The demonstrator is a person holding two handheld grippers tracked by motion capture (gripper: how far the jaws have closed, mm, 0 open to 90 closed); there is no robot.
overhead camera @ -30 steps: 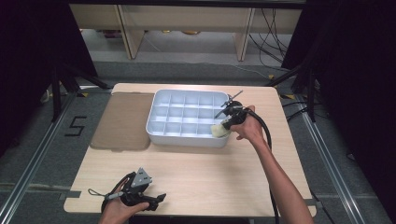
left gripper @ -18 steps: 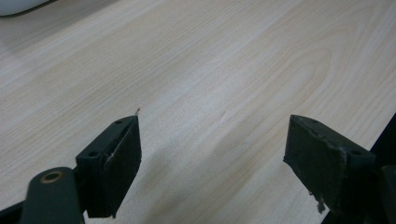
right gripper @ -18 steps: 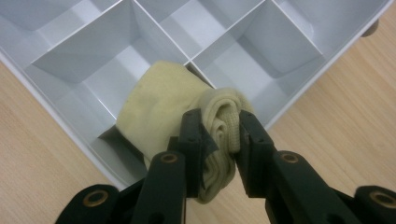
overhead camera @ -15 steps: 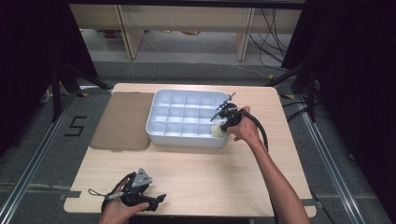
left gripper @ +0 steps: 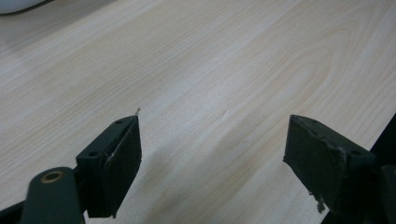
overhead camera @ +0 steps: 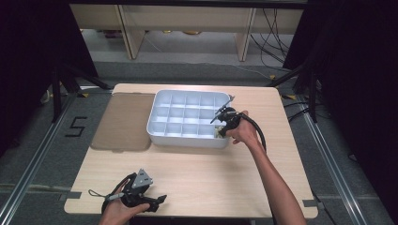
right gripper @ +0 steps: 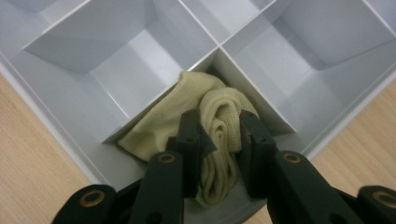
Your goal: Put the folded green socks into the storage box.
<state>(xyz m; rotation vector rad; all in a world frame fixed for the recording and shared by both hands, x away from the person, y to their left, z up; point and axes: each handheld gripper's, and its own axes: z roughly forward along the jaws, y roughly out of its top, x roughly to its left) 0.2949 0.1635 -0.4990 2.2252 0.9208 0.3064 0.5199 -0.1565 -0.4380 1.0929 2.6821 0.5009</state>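
A white tray (overhead camera: 155,117) with several square compartments stands at the middle of the wooden table (overhead camera: 211,173). My right gripper (overhead camera: 218,131) points down into the tray's near right corner compartment. In the right gripper view, my right gripper (right gripper: 219,126) has its pads pressed on a rolled pale yellow cloth (right gripper: 154,135) that lies in that compartment of the tray (right gripper: 46,107). Its jaws have just been opening a little, with the cloth between them. My left gripper (overhead camera: 158,201) rests near the table's front edge; in its own view, my left gripper (left gripper: 212,154) stands open over bare wood.
A flat brown lid (overhead camera: 122,122) lies on the table right beside the tray's left side. Dark floor and metal rails surround the table. A black cable (overhead camera: 256,129) trails from the right gripper over the person's hand.
My right gripper has sunk with the cloth into the corner compartment; the cloth, earlier showing above the tray's front wall, now sits mostly inside. The left gripper has not moved.
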